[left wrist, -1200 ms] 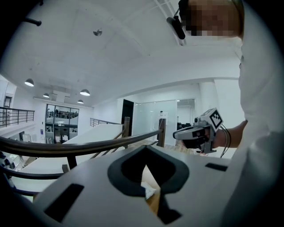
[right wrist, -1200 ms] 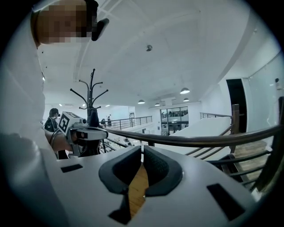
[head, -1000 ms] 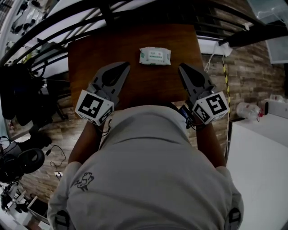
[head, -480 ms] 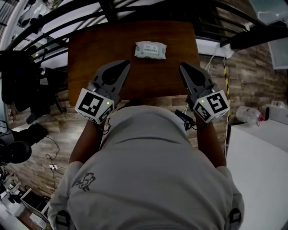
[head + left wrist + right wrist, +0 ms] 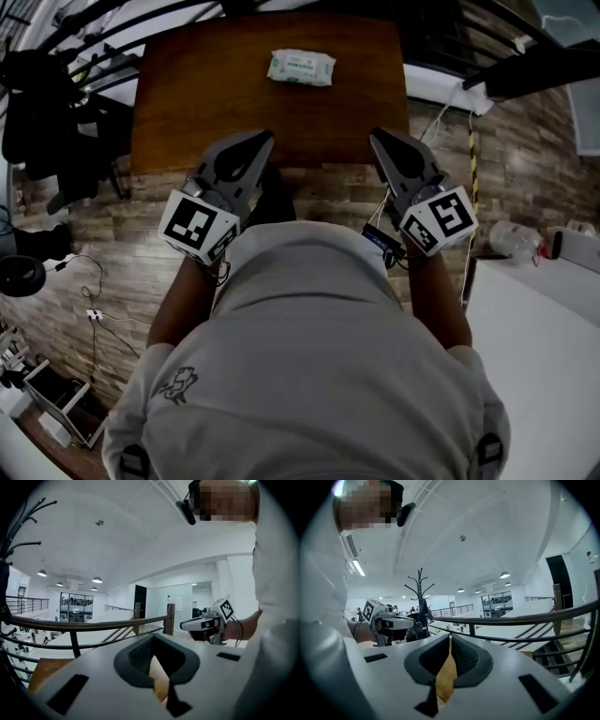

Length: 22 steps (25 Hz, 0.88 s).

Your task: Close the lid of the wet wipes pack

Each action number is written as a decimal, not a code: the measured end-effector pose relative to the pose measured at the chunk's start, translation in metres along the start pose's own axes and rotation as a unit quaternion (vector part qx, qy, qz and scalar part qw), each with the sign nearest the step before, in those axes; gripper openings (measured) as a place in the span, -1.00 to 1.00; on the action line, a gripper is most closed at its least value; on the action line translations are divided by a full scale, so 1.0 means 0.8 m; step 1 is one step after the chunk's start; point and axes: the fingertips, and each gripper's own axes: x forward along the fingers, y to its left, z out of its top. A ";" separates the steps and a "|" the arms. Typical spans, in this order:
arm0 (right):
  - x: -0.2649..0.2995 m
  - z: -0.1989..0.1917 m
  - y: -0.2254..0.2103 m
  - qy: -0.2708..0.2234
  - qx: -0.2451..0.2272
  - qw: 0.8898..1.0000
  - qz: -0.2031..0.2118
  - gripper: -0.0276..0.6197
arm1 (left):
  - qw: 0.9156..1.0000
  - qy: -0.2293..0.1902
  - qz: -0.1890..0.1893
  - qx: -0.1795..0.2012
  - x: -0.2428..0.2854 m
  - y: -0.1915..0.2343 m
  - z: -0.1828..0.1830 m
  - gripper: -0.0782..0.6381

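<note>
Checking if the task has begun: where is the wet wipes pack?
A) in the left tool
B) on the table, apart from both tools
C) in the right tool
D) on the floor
B: the wet wipes pack lies on the table, well apart from the left tool and the right tool.

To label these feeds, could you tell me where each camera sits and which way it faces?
Head view: on the head, facing steeply down at table and wipes pack; torso, arms, left gripper, right gripper.
Left gripper view: along its jaws, towards railing; right gripper, torso.
Right gripper view: likewise; left gripper, torso.
Shared: railing.
</note>
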 end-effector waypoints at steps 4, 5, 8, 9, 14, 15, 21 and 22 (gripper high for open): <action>-0.029 -0.011 0.026 -0.002 0.007 1.000 0.023 -0.79 | 1.000 0.003 0.023 0.004 -0.034 -0.035 -0.009 -0.75; -0.035 -0.012 0.036 -0.003 0.006 1.000 0.028 -0.79 | 1.000 0.003 0.027 0.008 -0.044 -0.041 -0.011 -0.74; -0.047 -0.013 0.065 -0.003 -0.001 0.999 0.040 -0.79 | 0.999 0.004 0.040 0.009 -0.073 -0.053 -0.011 -0.74; -0.052 -0.014 0.073 -0.004 -0.001 0.999 0.041 -0.79 | 0.999 0.004 0.043 0.009 -0.081 -0.056 -0.011 -0.74; -0.063 -0.016 0.117 -0.006 -0.005 0.999 0.032 -0.79 | 0.999 -0.001 0.036 0.011 -0.119 -0.064 -0.013 -0.74; -0.065 -0.017 0.127 -0.007 -0.005 1.000 0.029 -0.79 | 0.999 -0.003 0.032 0.011 -0.128 -0.067 -0.014 -0.74; -0.078 -0.021 0.179 -0.010 -0.001 1.000 0.011 -0.79 | 1.000 -0.005 0.008 0.016 -0.176 -0.085 -0.020 -0.74; -0.078 -0.022 0.189 -0.011 0.000 1.000 0.009 -0.79 | 1.000 -0.007 0.005 0.016 -0.187 -0.087 -0.019 -0.74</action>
